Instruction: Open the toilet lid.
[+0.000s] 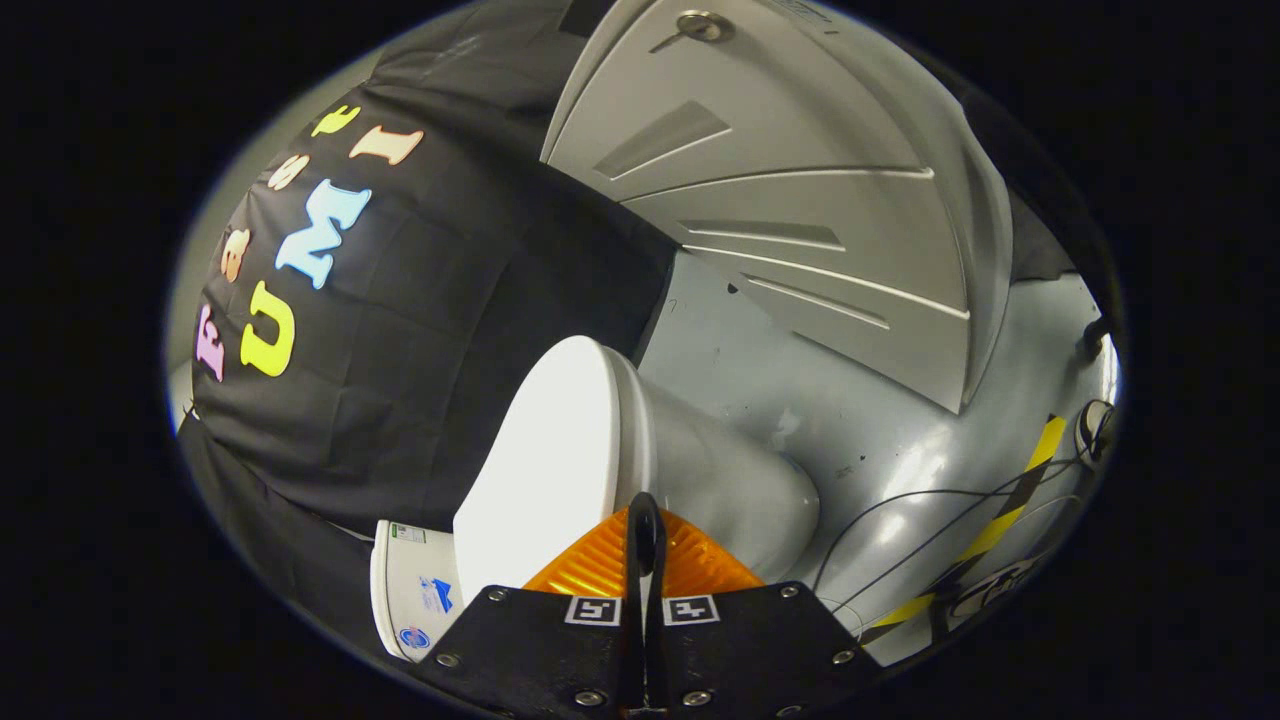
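At about nine o'clock from the fingers hung the black cloth wall [420, 330] of the booth, draped down behind the fixture. Just below it, at roughly eight o'clock, the white tank [410, 595] of the toilet showed, with small stickers on its face. Next to that, at eleven o'clock and directly ahead of the fingertips, stood the toilet lid [555, 460], a smooth white oval seen tilted because the camera was rolled; whether it lay flat on the seat or stood raised could not be told. The gripper [645, 530] sat at six o'clock with its two fingers drawn together, only a thin slit between them, nothing held, the tips just short of the lid's rim. At one o'clock the toilet bowl [740, 480] curved away to the grey floor [900, 440]. Farther on, at twelve to two o'clock, rose a pale panelled door [790, 200] with a metal lock. At three o'clock a yellow-and-black tape strip [1020, 490] and thin cables [900, 520] crossed the floor.
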`<control>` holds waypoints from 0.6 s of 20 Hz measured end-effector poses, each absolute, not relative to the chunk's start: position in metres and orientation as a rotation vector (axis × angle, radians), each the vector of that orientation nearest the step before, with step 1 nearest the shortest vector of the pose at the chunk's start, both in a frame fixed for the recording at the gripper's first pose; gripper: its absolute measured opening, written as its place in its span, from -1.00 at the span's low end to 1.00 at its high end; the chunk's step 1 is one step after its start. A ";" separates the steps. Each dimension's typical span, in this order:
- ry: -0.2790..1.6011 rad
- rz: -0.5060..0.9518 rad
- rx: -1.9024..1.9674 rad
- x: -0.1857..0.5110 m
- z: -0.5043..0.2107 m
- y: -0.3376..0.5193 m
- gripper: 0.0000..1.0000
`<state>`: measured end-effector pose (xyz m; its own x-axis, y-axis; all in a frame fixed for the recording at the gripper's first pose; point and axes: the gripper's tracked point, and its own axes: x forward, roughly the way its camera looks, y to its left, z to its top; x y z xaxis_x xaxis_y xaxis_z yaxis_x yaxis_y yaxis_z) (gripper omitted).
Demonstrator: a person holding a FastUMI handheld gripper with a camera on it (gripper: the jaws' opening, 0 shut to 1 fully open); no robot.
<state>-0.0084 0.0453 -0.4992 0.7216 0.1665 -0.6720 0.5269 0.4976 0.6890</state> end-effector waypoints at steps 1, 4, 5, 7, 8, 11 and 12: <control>0.766 -0.242 1.045 -0.008 -0.496 0.047 -0.99; 0.770 -0.226 1.010 -0.007 -0.491 0.047 -0.99; 0.771 -0.221 0.997 -0.007 -0.490 0.047 -0.99; 0.774 -0.213 0.972 -0.007 -0.486 0.047 -0.99; 0.777 -0.211 0.962 -0.007 -0.484 0.047 -0.98; 0.771 -0.203 0.917 -0.006 -0.474 0.048 -0.98; 0.766 -0.203 0.902 -0.005 -0.469 0.048 -0.98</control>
<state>-0.0051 0.0478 -0.4687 0.7219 0.1482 -0.6760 0.4639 0.6211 0.6316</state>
